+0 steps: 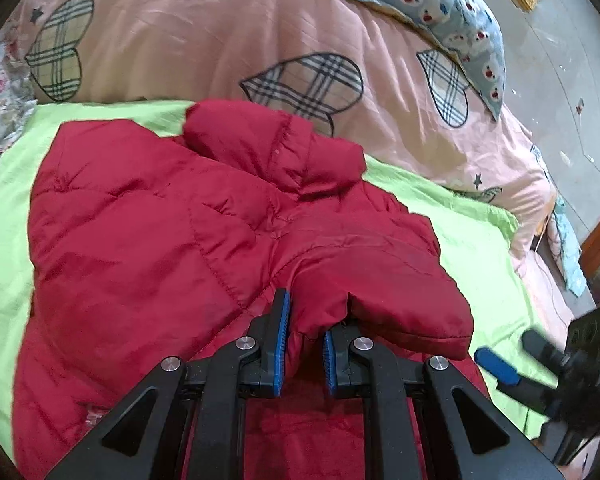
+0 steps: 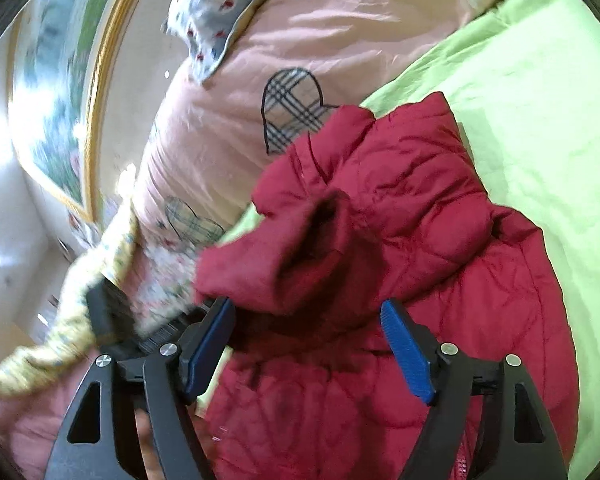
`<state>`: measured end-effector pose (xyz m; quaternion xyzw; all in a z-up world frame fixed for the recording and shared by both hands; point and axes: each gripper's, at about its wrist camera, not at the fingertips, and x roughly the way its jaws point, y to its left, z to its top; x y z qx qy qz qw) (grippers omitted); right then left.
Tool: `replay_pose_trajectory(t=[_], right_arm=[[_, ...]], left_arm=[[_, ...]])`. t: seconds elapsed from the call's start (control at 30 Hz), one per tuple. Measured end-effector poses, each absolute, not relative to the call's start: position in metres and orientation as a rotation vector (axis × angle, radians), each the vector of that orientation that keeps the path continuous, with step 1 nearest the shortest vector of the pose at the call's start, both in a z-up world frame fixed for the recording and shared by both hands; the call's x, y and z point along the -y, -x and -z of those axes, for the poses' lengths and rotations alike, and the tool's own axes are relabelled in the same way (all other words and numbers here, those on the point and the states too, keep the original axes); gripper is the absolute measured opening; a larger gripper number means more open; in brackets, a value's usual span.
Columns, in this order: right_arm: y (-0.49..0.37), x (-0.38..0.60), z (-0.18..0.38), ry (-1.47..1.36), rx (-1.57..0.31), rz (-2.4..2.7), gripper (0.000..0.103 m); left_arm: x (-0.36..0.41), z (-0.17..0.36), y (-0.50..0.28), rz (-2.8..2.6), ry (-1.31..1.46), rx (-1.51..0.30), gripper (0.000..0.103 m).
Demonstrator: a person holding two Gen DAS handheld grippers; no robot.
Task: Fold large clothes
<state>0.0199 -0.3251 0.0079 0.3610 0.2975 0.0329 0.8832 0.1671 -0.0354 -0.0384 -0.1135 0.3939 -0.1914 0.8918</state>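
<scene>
A red quilted puffer jacket lies spread on a lime-green sheet. Its sleeve is folded across the body. My left gripper is shut on the sleeve's cuff end, fabric bunched between the blue pads. My right gripper is open and empty, its jaws wide apart just in front of the sleeve's open cuff. The jacket also fills the right wrist view, which is blurred. The right gripper shows at the right edge of the left wrist view.
A pink duvet with plaid hearts is piled behind the jacket. A blue patterned pillow lies on it. A gold-framed picture hangs on the wall. A floral yellow-trimmed cloth hangs at the bed's edge.
</scene>
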Motion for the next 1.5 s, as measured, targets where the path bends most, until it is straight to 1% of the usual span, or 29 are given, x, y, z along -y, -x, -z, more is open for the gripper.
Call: replay_pose_trajectory(t=[0.07, 0.33, 0.4, 0.43, 0.47, 0.5, 0.57, 0.67, 0.77, 0.8, 0.83, 0.87, 0.9, 0.93, 1.07, 1.2, 1.27, 1.4, 1.43, 1.5], right_arm=[[-0.029, 0.334, -0.005, -0.803, -0.638, -0.088, 0.086], [-0.078, 0.337, 0.029, -0.89, -0.765, -0.123, 0.086], [-0.086, 0.336, 0.033, -0.891, -0.767, -0.127, 0.079], [-0.089, 0.335, 0.034, -0.891, -0.767, -0.125, 0.057], [-0.091, 0.335, 0.034, -0.881, -0.771, -0.107, 0.025], [-0.092, 0.335, 0.032, -0.868, -0.772, -0.083, 0.015], [-0.091, 0.338, 0.028, -0.853, -0.749, -0.068, 0.009], [-0.087, 0.337, 0.015, -0.786, -0.728, -0.048, 0.007], [-0.087, 0.328, 0.004, -0.694, -0.726, -0.032, 0.006], [-0.087, 0.324, 0.001, -0.662, -0.726, -0.024, 0.006], [-0.087, 0.321, -0.002, -0.638, -0.726, -0.014, 0.006], [-0.086, 0.321, -0.004, -0.621, -0.721, 0.0, 0.006], [-0.085, 0.323, -0.006, -0.615, -0.715, 0.011, 0.006], [-0.084, 0.326, -0.008, -0.615, -0.707, 0.021, 0.006], [-0.078, 0.339, -0.012, -0.596, -0.691, 0.066, 0.006], [-0.07, 0.345, -0.005, -0.544, -0.717, 0.116, 0.006], [-0.068, 0.348, 0.007, -0.528, -0.751, 0.137, 0.006], [-0.066, 0.352, 0.026, -0.522, -0.799, 0.151, 0.006], [-0.066, 0.352, 0.029, -0.517, -0.807, 0.152, 0.006], [-0.065, 0.352, 0.031, -0.504, -0.816, 0.155, 0.007]], left_arm=[[0.041, 0.042, -0.172, 0.41, 0.244, -0.82, 0.013], [0.047, 0.053, -0.183, 0.435, 0.278, -0.828, 0.013], [0.048, 0.055, -0.183, 0.435, 0.27, -0.834, 0.013], [0.05, 0.056, -0.184, 0.431, 0.261, -0.84, 0.014], [0.051, 0.058, -0.186, 0.427, 0.249, -0.852, 0.015], [0.051, 0.059, -0.187, 0.426, 0.246, -0.864, 0.017], [0.05, 0.063, -0.19, 0.445, 0.248, -0.903, 0.02], [0.047, 0.065, -0.193, 0.478, 0.253, -0.949, 0.022], [0.045, 0.06, -0.189, 0.502, 0.218, -0.945, 0.026], [0.045, 0.057, -0.188, 0.506, 0.205, -0.943, 0.032], [0.044, 0.056, -0.188, 0.508, 0.198, -0.932, 0.046], [0.042, 0.054, -0.187, 0.49, 0.185, -0.927, 0.057], [0.04, 0.052, -0.187, 0.474, 0.179, -0.916, 0.079], [0.036, 0.049, -0.184, 0.461, 0.177, -0.891, 0.083], [0.02, 0.043, -0.184, 0.435, 0.187, -0.866, 0.082], [0.004, 0.033, -0.193, 0.371, 0.172, -0.823, 0.081], [-0.003, 0.027, -0.202, 0.338, 0.167, -0.806, 0.076], [-0.003, 0.029, -0.225, 0.282, 0.129, -0.812, 0.063], [-0.004, 0.035, -0.223, 0.274, 0.119, -0.818, 0.06], [-0.004, 0.047, -0.234, 0.26, 0.099, -0.854, 0.06]])
